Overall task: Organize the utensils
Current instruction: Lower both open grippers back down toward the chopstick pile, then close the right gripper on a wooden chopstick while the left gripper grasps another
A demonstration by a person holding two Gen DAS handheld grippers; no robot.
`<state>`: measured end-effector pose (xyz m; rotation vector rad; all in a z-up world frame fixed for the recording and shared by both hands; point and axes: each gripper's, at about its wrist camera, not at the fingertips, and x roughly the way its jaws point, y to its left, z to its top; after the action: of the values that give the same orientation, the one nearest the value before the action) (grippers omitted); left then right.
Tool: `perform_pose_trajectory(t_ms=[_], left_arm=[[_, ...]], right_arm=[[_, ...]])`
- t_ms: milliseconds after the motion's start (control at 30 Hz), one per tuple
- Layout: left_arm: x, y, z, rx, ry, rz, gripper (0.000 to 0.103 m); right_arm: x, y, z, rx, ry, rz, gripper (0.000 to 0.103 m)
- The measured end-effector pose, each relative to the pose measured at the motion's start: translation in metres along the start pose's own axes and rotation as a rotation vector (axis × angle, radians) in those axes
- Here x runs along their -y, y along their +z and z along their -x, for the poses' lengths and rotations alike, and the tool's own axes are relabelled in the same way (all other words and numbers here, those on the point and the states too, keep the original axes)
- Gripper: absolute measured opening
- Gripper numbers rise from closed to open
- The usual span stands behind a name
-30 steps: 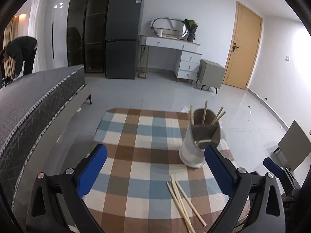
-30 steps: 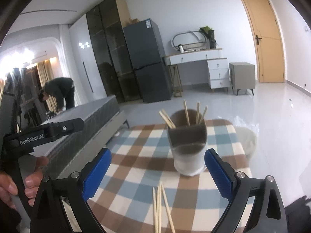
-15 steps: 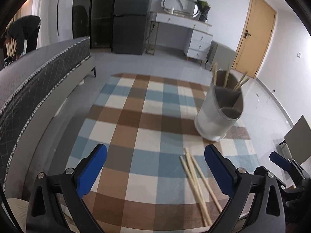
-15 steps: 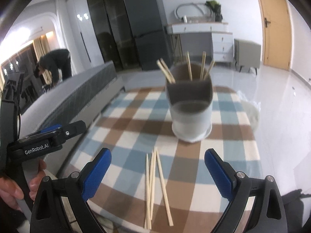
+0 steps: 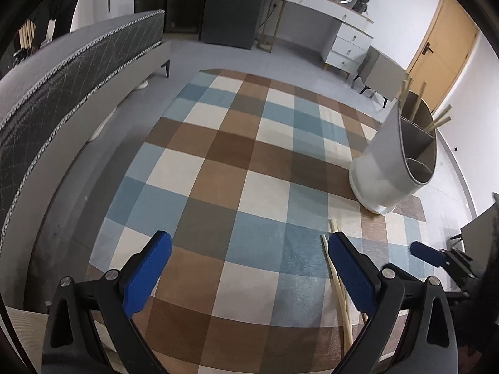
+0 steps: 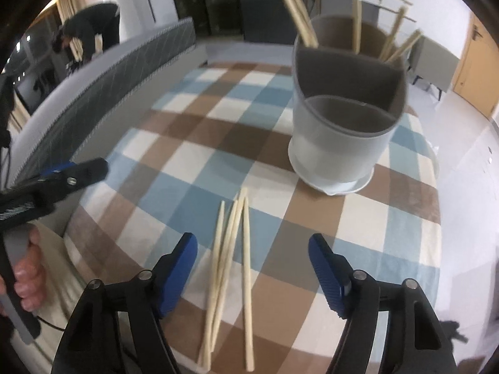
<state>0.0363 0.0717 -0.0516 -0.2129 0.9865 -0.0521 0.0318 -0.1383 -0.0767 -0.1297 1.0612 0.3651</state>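
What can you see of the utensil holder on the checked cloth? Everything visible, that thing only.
The utensil holder is a round, pale grey tub, plastic-looking, with a darker grey inside and a flared white base. Inner walls split it into compartments. It stands upright on the checked cloth, beyond the loose chopsticks, apart from them. Several chopsticks lean in its rear compartments; the front compartment looks empty. Neither gripper touches it.
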Motion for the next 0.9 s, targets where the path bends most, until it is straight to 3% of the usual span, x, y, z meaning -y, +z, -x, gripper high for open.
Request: perform_pose_trajectory(t_ms=[367, 600, 900], left_arm=[[-0.022, 0.006, -0.012, -0.076, -0.010, 0.080, 0.098], [-0.025, 0.009, -0.012, -0.083, -0.025, 0.099, 0.098], [-0.027, 0.010, -0.011, -0.086, -0.029, 0.101, 0.098]], right_arm=[[-0.005, 0.020, -0.065, -0.206, -0.017, 0.139, 0.038], [-0.010, 0.022, -0.078, -0.270, -0.033, 0.195, 0.030], [-0.023, 0.033, -0.085, -0.263, -0.056, 0.237, 0.022]])
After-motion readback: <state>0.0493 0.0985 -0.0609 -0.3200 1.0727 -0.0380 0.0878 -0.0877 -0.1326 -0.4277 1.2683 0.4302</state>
